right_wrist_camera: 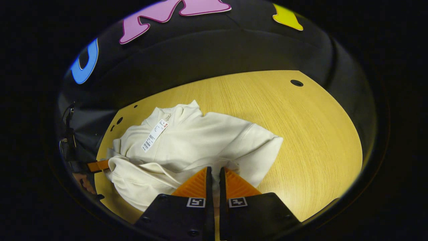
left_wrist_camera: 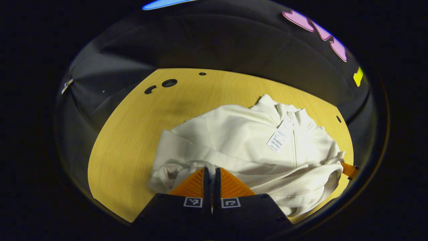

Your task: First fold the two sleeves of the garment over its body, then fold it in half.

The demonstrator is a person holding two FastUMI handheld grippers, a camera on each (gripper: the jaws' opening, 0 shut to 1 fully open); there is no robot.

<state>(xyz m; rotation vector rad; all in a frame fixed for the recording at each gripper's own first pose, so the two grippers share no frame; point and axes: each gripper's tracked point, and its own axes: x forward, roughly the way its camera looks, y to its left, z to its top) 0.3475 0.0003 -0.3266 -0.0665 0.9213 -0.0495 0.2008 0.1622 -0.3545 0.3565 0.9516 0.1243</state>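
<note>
The cream garment (left_wrist_camera: 247,144) lies on the yellow wooden worktop (left_wrist_camera: 133,134), collar away from the cameras, with a paper hang tag (left_wrist_camera: 280,135) resting on its chest beside the zip. It looks already bundled: both sleeves seem drawn in over the body, and the lower part is lifted and rolled.

The left claw (left_wrist_camera: 211,171) has its 2 fingers drawn almost together with a thin pinch of the hem fabric between them. The right claw (right_wrist_camera: 213,171) is likewise nearly closed on a fold of cloth at the near edge.

Judging by its folds, the fabric is soft, thick and limp, light enough to lift but prone to sag and slide out of a shallow pinch. The ribbed hem (left_wrist_camera: 301,189) is the firmest place to hold, near its 2 corners, so the edge travels straight toward the collar (right_wrist_camera: 180,110).
</note>
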